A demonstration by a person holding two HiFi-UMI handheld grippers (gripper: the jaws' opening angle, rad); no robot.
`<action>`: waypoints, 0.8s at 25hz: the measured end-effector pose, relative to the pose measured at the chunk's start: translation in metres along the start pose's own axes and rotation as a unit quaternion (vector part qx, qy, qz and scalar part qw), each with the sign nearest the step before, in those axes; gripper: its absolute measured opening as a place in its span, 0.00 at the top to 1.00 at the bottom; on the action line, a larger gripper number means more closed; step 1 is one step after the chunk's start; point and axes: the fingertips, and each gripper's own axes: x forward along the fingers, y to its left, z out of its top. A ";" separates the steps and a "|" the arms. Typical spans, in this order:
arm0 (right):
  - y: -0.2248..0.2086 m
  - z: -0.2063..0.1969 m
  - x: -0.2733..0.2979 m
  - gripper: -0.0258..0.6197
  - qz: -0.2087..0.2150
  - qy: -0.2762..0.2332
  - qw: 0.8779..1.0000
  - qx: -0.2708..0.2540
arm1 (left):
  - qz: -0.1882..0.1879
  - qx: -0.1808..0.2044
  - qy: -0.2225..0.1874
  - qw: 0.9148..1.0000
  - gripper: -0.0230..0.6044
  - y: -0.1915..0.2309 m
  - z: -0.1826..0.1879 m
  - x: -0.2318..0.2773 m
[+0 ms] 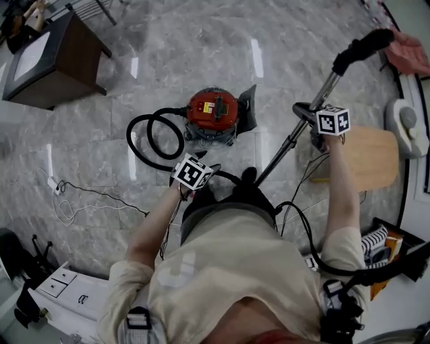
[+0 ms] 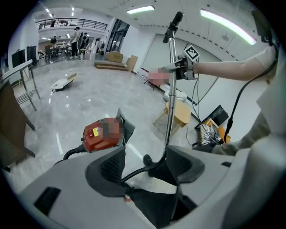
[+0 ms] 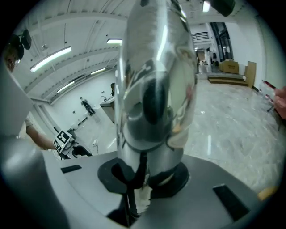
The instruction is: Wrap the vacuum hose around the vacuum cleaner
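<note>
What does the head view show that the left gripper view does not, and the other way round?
Only the head view: the hose coiled on the floor beside the vacuum cleaner. Only the left gripper view: distant people and ceiling lights. Both: the red vacuum cleaner, the metal wand, and the right gripper shut on it.

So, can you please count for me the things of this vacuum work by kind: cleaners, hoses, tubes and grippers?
Red vacuum cleaner: 1
Black hose: 1
Metal tube: 1
Grippers: 2, the left gripper open, the right gripper shut on the tube
Total: 5
</note>
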 end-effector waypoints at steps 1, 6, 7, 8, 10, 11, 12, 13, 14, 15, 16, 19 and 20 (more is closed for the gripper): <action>-0.006 0.003 0.010 0.88 0.010 0.008 1.000 -0.014 | 0.002 -0.002 -0.004 1.000 0.49 -0.002 0.011 0.006; -0.040 0.025 0.051 0.88 0.093 0.034 0.992 -0.081 | 0.050 -0.032 -0.009 0.998 0.49 -0.001 0.061 0.041; -0.047 0.030 0.057 0.88 0.113 0.037 0.989 -0.093 | 0.062 -0.045 -0.012 0.997 0.49 -0.001 0.073 0.048; -0.054 0.034 0.061 0.88 0.131 0.039 0.985 -0.105 | 0.075 -0.061 -0.018 0.995 0.49 -0.002 0.085 0.055; -0.067 0.045 0.070 0.88 0.163 0.044 0.977 -0.131 | 0.102 -0.098 -0.036 0.989 0.49 -0.006 0.115 0.067; -0.071 0.051 0.073 0.88 0.177 0.046 0.973 -0.143 | 0.113 -0.113 -0.047 0.986 0.49 -0.011 0.131 0.072; -0.075 0.055 0.077 0.88 0.189 0.047 0.969 -0.154 | 0.121 -0.123 -0.056 0.983 0.49 -0.018 0.147 0.078; -0.077 0.057 0.082 0.88 0.200 0.049 0.965 -0.165 | 0.124 -0.127 -0.064 0.982 0.49 -0.024 0.163 0.086; -0.078 0.058 0.087 0.88 0.212 0.050 0.960 -0.177 | 0.124 -0.127 -0.070 0.982 0.49 -0.031 0.178 0.097; -0.078 0.059 0.092 0.88 0.223 0.052 0.955 -0.190 | 0.120 -0.123 -0.073 0.982 0.49 -0.037 0.193 0.110; -0.076 0.058 0.095 0.88 0.235 0.055 0.949 -0.204 | 0.115 -0.115 -0.072 0.984 0.49 -0.043 0.207 0.123; -0.063 0.059 0.100 0.88 0.268 0.064 0.929 -0.247 | 0.110 -0.090 -0.058 0.988 0.49 -0.052 0.243 0.156; -0.057 0.061 0.101 0.88 0.276 0.068 0.923 -0.261 | 0.111 -0.084 -0.054 0.989 0.49 -0.051 0.253 0.162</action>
